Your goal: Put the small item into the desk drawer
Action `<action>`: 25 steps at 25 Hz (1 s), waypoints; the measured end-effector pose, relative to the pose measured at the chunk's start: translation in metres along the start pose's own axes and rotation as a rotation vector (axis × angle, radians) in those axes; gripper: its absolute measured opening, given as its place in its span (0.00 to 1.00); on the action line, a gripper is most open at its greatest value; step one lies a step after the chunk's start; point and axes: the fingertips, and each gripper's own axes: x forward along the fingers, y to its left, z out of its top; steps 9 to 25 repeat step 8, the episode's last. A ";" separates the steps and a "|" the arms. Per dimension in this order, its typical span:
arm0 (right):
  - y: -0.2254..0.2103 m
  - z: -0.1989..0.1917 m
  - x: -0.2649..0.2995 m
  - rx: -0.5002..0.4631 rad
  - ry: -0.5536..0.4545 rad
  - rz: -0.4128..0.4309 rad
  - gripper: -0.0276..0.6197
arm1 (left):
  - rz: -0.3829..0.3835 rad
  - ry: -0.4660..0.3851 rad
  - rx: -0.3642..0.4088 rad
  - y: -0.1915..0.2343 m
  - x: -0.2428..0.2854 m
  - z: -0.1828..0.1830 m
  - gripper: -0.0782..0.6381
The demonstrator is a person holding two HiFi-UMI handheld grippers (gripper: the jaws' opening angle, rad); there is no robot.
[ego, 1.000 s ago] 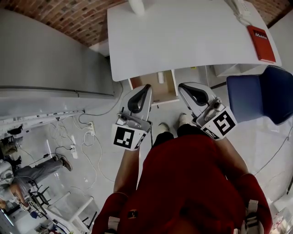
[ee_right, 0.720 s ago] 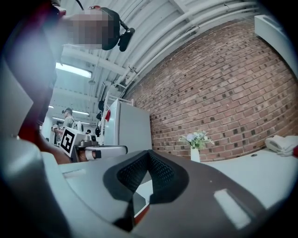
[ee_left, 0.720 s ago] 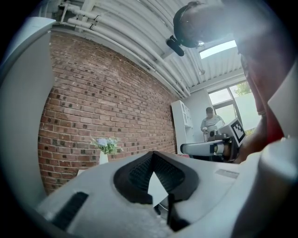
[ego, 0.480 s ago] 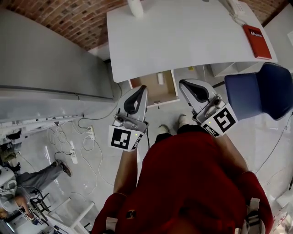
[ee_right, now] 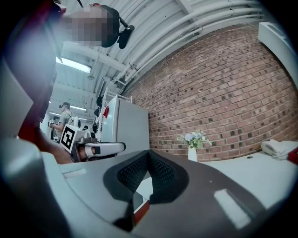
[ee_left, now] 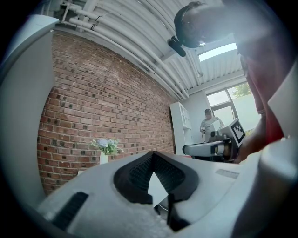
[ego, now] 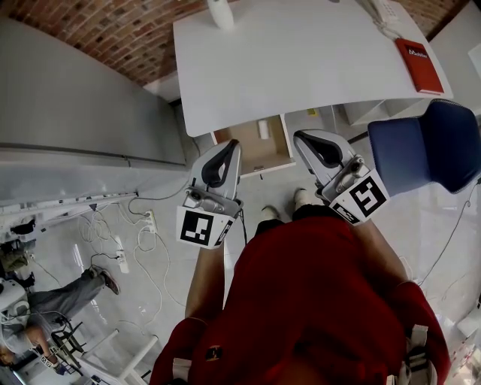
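Note:
In the head view a white desk (ego: 301, 60) stands ahead with its brown drawer (ego: 244, 150) pulled open under the front edge. A small white item (ego: 264, 128) lies inside the drawer near its back. My left gripper (ego: 234, 144) hangs just in front of the drawer, shut and empty. My right gripper (ego: 300, 137) is level with it to the right of the drawer, also shut with nothing in it. In the left gripper view the left gripper's (ee_left: 152, 154) jaws meet at the tips. The right gripper view shows the right gripper's (ee_right: 148, 153) jaws likewise closed.
A red book (ego: 415, 62) lies at the desk's right end and a white vase (ego: 222, 11) stands at its far edge. A blue chair (ego: 428, 147) is close on the right. Cables (ego: 143, 225) trail over the floor on the left. A grey cabinet (ego: 75, 90) stands left of the desk.
Both grippers stay shut. The left gripper has drifted slightly left and the whole view has shifted a little.

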 end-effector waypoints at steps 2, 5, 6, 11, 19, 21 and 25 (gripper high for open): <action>0.000 0.001 0.000 -0.003 0.003 0.000 0.06 | 0.001 -0.004 0.000 0.000 0.000 0.002 0.12; 0.001 0.000 0.000 -0.006 0.002 -0.001 0.06 | 0.002 -0.007 0.002 0.001 -0.001 0.002 0.12; 0.001 0.000 0.000 -0.007 0.002 -0.001 0.06 | 0.003 -0.009 0.004 0.001 -0.001 0.002 0.12; 0.002 -0.002 -0.001 -0.009 0.003 -0.001 0.06 | 0.003 -0.013 0.007 0.001 -0.002 0.002 0.12; 0.002 -0.002 -0.001 -0.009 0.003 -0.001 0.06 | 0.003 -0.013 0.007 0.001 -0.002 0.002 0.12; 0.002 -0.002 -0.001 -0.009 0.003 -0.001 0.06 | 0.003 -0.013 0.007 0.001 -0.002 0.002 0.12; 0.002 -0.002 -0.001 -0.009 0.003 -0.001 0.06 | 0.003 -0.013 0.007 0.001 -0.002 0.002 0.12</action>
